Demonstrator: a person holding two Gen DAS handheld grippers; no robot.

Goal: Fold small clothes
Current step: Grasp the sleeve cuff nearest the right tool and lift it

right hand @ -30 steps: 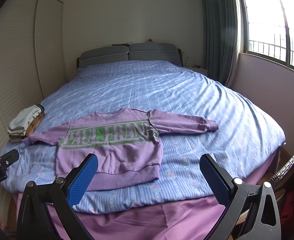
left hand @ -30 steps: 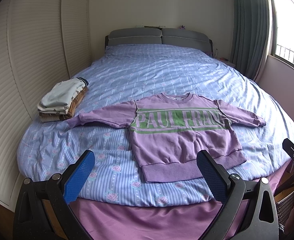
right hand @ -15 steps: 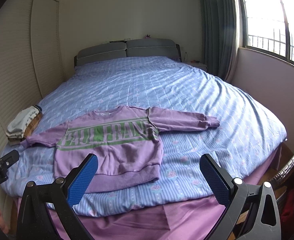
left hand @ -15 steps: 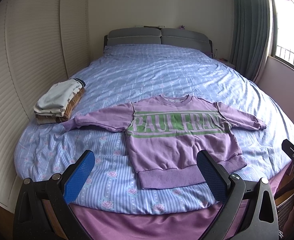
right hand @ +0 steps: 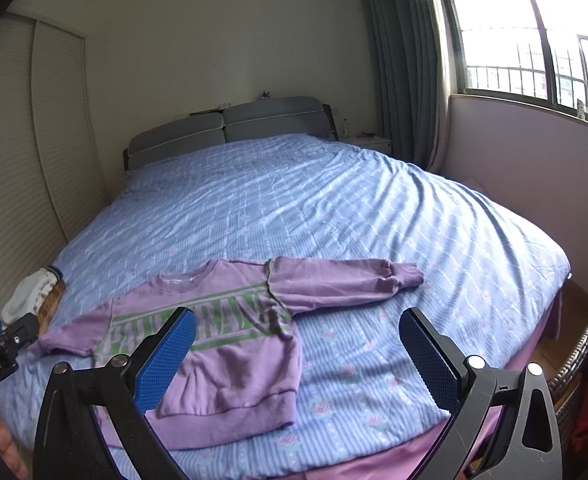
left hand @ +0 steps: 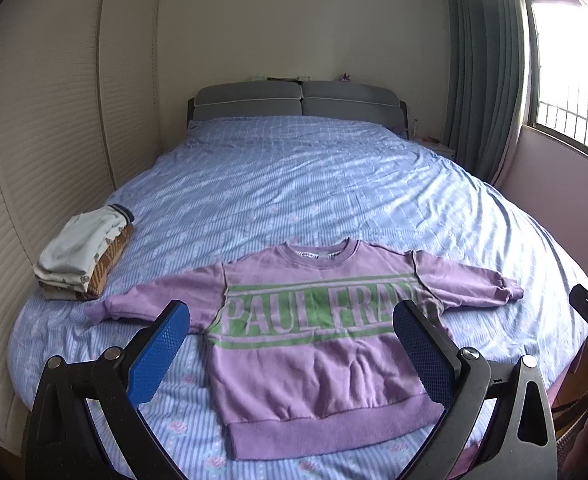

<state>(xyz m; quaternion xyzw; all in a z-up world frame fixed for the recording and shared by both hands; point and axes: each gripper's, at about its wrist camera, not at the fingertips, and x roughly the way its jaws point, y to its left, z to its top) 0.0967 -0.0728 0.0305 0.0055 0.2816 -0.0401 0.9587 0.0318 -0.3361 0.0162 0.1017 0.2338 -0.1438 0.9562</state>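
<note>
Lying flat near the foot of the blue floral-striped bed cover (left hand: 314, 184), your purple long-sleeved sweatshirt with green lettering (left hand: 318, 344) has both sleeves spread. Your left gripper (left hand: 290, 354) and right gripper (right hand: 296, 360) hover spread wide, empty. Folded clothes (left hand: 82, 252) sit left.

blue bedspread (left hand: 294, 184); grey headboard (left hand: 298, 100); green curtain (left hand: 482, 80)

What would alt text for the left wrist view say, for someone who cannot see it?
A purple sweatshirt lies flat, sleeves spread, on a blue bed, seen between the open blue-padded fingers of the left gripper. Folded clothes are stacked at the bed's left edge.
</note>
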